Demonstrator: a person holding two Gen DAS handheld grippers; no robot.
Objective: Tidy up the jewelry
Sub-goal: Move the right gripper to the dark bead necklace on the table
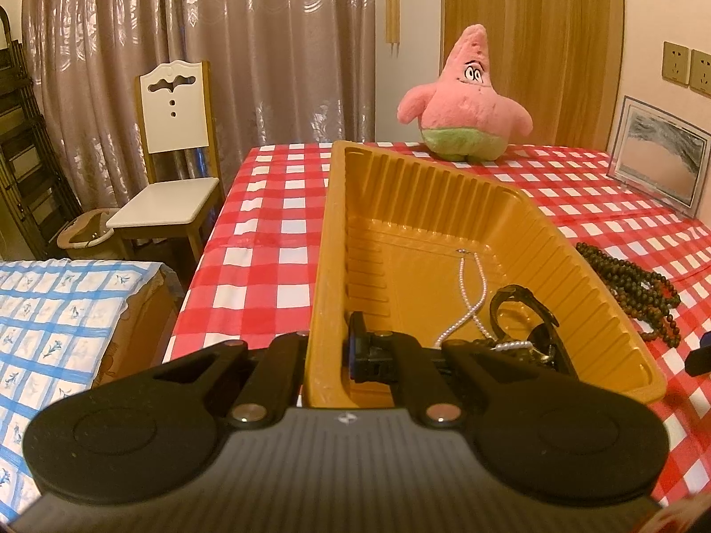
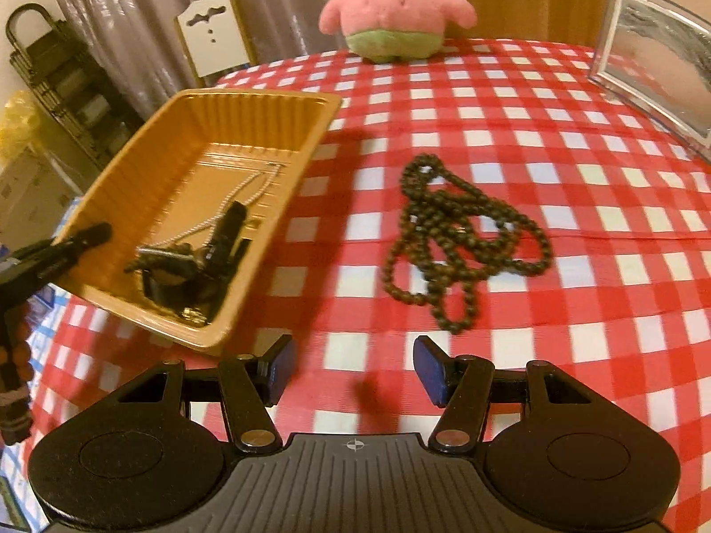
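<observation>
An orange plastic tray [image 1: 555, 240] stands on the red checked tablecloth. My left gripper [image 1: 326, 351] is shut on the tray's near left wall, one finger outside and one inside. In the tray lie a thin pearl necklace [image 1: 471, 293] and a black watch [image 1: 524, 311] among small dark pieces. In the right wrist view the tray [image 2: 146, 155] is at the left, with the left gripper [image 2: 84, 235] on its rim. A long string of dark beads [image 2: 462, 240] lies tangled on the cloth to the tray's right. My right gripper [image 2: 353, 371] hangs open above the cloth just short of the beads, nothing between its pads.
A pink plush star [image 2: 391, 13] stands at the table's far edge, and a clear picture frame [image 2: 657, 71] at the far right. Off the table's left side are a white chair [image 1: 173, 151] and a blue checked surface [image 1: 53, 311].
</observation>
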